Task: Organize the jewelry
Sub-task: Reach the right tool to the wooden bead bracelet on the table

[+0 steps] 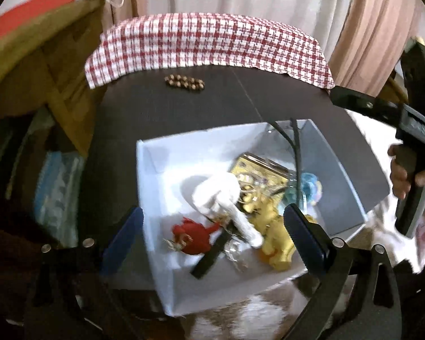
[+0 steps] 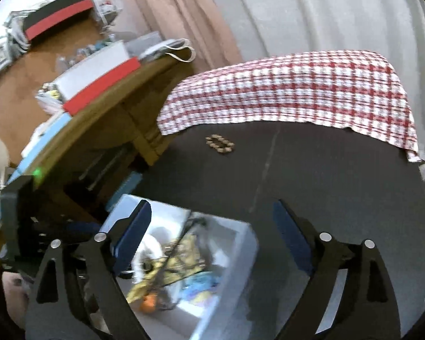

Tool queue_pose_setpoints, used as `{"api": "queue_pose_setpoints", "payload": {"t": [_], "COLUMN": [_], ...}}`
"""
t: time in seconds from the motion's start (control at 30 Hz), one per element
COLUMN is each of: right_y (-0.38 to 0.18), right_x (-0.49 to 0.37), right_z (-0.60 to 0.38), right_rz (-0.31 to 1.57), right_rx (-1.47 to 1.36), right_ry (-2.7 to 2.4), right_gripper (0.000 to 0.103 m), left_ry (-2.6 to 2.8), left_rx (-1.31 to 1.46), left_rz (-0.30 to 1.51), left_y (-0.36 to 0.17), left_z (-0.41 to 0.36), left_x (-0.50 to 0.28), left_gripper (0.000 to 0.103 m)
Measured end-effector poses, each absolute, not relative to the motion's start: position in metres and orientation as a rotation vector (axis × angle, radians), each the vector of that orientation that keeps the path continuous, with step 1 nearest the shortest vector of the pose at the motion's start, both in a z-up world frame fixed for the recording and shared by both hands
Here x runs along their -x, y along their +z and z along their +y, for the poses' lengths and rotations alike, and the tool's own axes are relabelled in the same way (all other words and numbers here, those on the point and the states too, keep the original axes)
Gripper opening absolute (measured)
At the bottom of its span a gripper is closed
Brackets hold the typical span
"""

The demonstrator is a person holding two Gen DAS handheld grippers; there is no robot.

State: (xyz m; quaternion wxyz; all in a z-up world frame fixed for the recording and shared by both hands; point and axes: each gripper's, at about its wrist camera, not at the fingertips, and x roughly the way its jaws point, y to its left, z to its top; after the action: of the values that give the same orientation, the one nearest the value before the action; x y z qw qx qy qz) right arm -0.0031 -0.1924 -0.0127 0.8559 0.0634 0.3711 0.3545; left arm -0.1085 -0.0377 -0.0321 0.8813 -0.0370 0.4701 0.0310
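the bead bracelet (image 1: 184, 82) is lying alone on the dark bench (image 1: 155, 113), just before the checked cloth (image 1: 212, 45), well apart from the white box (image 1: 161, 187) holding charms and trinkets, likely awaiting sorting. you are holding your left gripper (image 1: 212, 229) over the box, fingers wide and gripping nothing; your right gripper (image 2: 212, 232) is likewise spread and empty. curtains and a cluttered wooden table (image 2: 79, 130) are standing beyond.

Two wrist views close above the white box (image 1: 155, 170), angled down, sharing table (image 2: 325, 184), slightly blurred.
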Motion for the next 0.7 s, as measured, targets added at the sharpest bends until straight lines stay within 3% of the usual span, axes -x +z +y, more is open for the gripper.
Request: {"api": "queue_pose_setpoints", "payload": {"t": [0.17,0.4,0.7], "right_y": [-0.015,-0.022,-0.048], "right_x": [-0.028,-0.084,-0.145], "right_z": [-0.171,-0.099,-0.012], "right_rz": [0.795,0.875,0.961], "right_rx": [-0.071,0.078,0.373], "right_ry": [0.766,0.83,0.745], "right_gripper": [0.082,0.067,0.045], "left_ry": [0.051,0.15,0.185], "left_rx": [0.097,0.56,0.499], "left_rz": [0.962,0.835,0.855], "left_y": [-0.033,-0.049,-0.061], "left_z": [-0.029,0.016,0.024], "left_x": [0.106,0.124,0.144], "left_gripper": [0.099,0.099,0.099]}}
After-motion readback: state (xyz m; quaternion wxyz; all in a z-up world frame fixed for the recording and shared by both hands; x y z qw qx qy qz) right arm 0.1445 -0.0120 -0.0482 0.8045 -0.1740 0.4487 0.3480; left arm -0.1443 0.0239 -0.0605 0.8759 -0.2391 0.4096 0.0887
